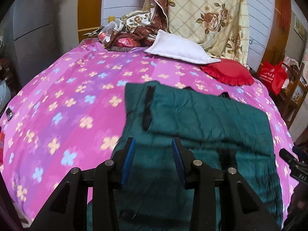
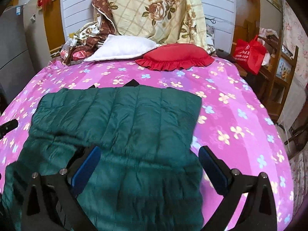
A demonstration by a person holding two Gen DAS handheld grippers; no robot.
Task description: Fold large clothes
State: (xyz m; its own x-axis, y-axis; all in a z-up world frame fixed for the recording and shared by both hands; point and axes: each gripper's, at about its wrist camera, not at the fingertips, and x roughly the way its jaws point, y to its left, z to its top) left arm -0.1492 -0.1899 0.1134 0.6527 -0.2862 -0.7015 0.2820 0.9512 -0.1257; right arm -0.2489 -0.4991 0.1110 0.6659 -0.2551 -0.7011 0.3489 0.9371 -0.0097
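Observation:
A dark green quilted jacket (image 1: pixel 207 119) lies on the pink flowered bed cover (image 1: pixel 67 100), its upper part folded down over the lower part. My left gripper (image 1: pixel 153 144) hovers over the jacket's near left part, jaws apart and empty, blue pads (image 1: pixel 128 161) showing. In the right wrist view the jacket (image 2: pixel 125 119) fills the middle. My right gripper (image 2: pixel 150 152) is wide open above its near right part, holding nothing. The right gripper's body shows at the edge of the left wrist view (image 1: pixel 294 163).
A white pillow (image 2: pixel 123 48) and a red frilled cushion (image 2: pixel 175 56) lie at the bed's head, with a floral quilt (image 2: pixel 154 9) draped behind them and a heap of cloth (image 1: pixel 134 30) at the left. A red bag (image 2: pixel 250 53) sits on wooden shelves at the right.

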